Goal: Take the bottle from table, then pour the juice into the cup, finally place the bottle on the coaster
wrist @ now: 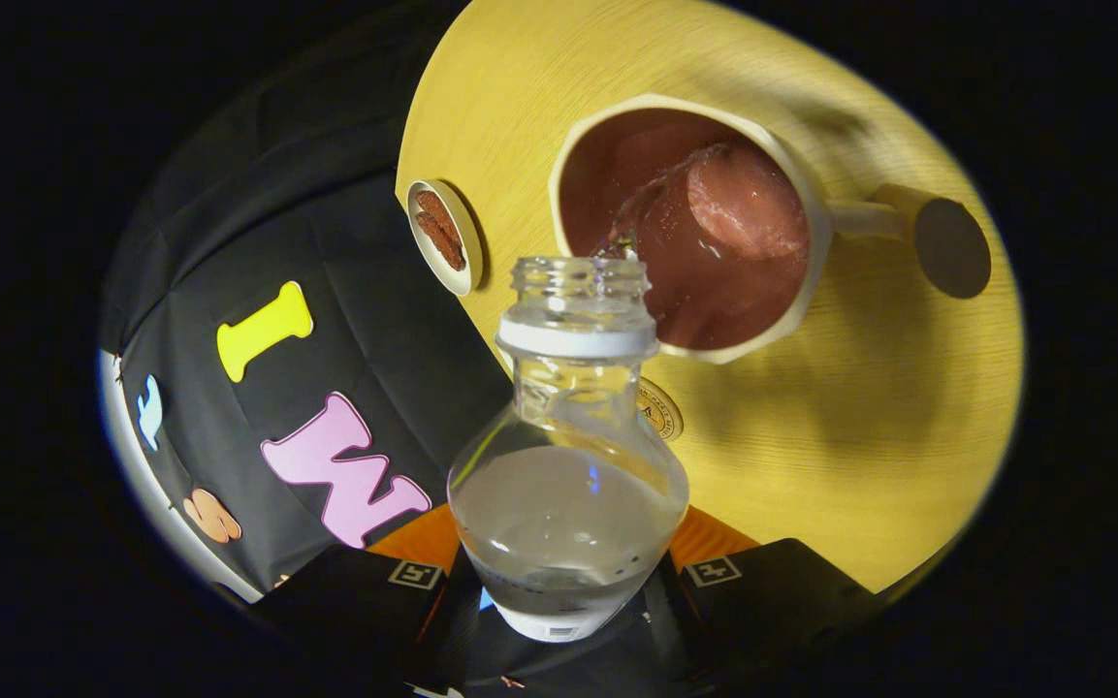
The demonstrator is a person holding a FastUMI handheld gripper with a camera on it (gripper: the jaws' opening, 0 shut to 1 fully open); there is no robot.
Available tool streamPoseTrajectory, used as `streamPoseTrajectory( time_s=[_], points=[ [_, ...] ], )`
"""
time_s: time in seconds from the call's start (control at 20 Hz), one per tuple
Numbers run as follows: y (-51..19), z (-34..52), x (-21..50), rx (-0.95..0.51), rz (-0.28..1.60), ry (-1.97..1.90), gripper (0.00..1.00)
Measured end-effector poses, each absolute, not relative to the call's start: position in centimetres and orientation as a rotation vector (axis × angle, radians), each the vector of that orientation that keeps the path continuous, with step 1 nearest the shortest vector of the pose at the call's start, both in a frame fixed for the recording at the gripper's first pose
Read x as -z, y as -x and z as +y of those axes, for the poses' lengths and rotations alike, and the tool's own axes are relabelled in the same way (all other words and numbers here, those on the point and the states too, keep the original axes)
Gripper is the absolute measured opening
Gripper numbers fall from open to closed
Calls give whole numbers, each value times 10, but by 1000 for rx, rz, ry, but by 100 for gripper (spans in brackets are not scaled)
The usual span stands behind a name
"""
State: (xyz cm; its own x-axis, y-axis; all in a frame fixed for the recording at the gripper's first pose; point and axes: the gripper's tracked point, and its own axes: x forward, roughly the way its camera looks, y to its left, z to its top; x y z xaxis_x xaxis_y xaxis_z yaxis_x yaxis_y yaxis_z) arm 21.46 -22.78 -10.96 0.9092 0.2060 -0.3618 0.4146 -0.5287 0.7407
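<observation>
Tongs (566, 596): the two black fingers are being shown closed in on the lower body of the bottle from either side, one on each flank; both are being pressed against it, so the bottle is being held between them.
Bottle (568, 456): a clear, round-bodied bottle is being gripped between the fingers and tipped forward, away from them, with its open, uncapped neck pointed ahead. A white ring is being seen below the threaded mouth.
Juice: clear liquid is being seen pooled in the lower part of the bottle's body, nearest the fingers; a thin stream is being passed out of the mouth and into the cup just ahead.
Cup (815, 208): a cream cup with a reddish-brown inside is being seen just beyond the bottle's mouth, its rim lying right at the neck. Liquid is being splashed inside it. Its handle is being turned away to the right side of the fingers.
Coaster (443, 236): a small round cream disc with a brown centre is being seen beyond the fingers, to the left of the bottle neck, near the table's edge and apart from the cup.
Table (859, 436): a yellow wood-grain top is being seen under the cup and coaster, ahead of the fingers.
</observation>
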Motion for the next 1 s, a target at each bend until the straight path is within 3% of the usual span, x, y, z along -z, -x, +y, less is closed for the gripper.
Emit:
streamPoseTrajectory(
  time_s=[1.0],
  points=[
    [-217, -236, 91, 338, 419, -2386, 75]
  ],
)
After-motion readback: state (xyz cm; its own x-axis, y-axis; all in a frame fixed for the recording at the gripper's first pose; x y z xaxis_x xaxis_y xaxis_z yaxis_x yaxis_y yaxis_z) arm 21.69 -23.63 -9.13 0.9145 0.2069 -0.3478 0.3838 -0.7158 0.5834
